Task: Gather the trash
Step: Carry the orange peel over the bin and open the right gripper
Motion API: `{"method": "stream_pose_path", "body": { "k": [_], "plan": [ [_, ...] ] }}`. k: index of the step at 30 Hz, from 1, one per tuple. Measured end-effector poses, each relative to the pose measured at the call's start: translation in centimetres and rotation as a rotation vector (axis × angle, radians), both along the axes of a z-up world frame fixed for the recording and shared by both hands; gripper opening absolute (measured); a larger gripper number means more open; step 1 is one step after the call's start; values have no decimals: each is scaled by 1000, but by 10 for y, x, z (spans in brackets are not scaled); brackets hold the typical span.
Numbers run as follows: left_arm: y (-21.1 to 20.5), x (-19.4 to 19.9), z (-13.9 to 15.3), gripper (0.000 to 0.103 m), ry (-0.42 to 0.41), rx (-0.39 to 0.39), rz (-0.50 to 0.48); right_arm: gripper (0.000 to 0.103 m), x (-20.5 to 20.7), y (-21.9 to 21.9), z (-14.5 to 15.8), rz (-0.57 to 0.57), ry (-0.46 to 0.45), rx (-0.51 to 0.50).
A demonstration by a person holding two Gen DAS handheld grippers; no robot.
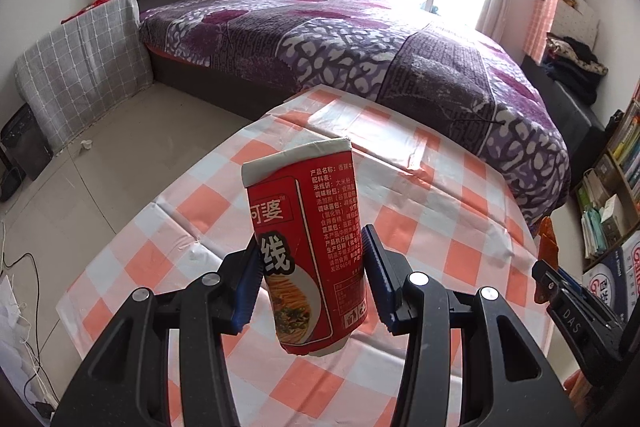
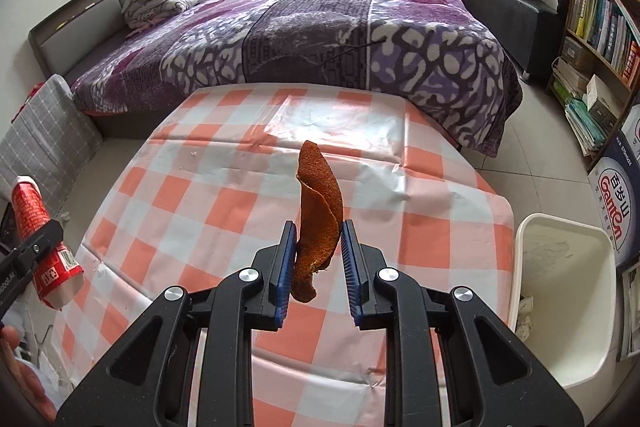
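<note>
My left gripper (image 1: pixel 312 259) is shut on a red instant noodle cup (image 1: pixel 310 239) with a white rim and holds it upside down above the checked tablecloth (image 1: pixel 460 259). The cup also shows at the left edge of the right wrist view (image 2: pixel 40 239). My right gripper (image 2: pixel 319 251) is shut on a curled strip of orange peel (image 2: pixel 318 215) and holds it upright above the table. The peel and right gripper show at the right of the left wrist view (image 1: pixel 546 239). A white trash bin (image 2: pixel 568 299) stands on the floor right of the table.
A bed with a purple blanket (image 2: pixel 320 31) lies beyond the table. A bookshelf (image 2: pixel 600 27) and a printed box (image 2: pixel 616 211) stand at the right. A grey checked cushion (image 1: pixel 80 67) leans at the left wall. Cables (image 1: pixel 20 287) lie on the floor.
</note>
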State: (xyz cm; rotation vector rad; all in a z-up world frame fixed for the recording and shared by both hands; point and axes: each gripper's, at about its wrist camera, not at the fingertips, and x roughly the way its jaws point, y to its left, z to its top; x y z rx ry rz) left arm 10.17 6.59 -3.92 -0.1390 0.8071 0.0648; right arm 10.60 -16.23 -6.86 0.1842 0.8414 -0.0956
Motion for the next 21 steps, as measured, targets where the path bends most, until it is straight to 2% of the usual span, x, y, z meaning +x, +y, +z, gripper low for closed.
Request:
{"method": "stream_pose_path", "body": {
  "k": [10, 21],
  "plan": [
    [-47, -5, 0, 47, -16, 9, -94, 23, -17, -40, 13, -55, -18, 2],
    [-96, -12, 2, 47, -39, 7, -180, 23, -45, -105, 21, -178, -18, -6]
  ]
}}
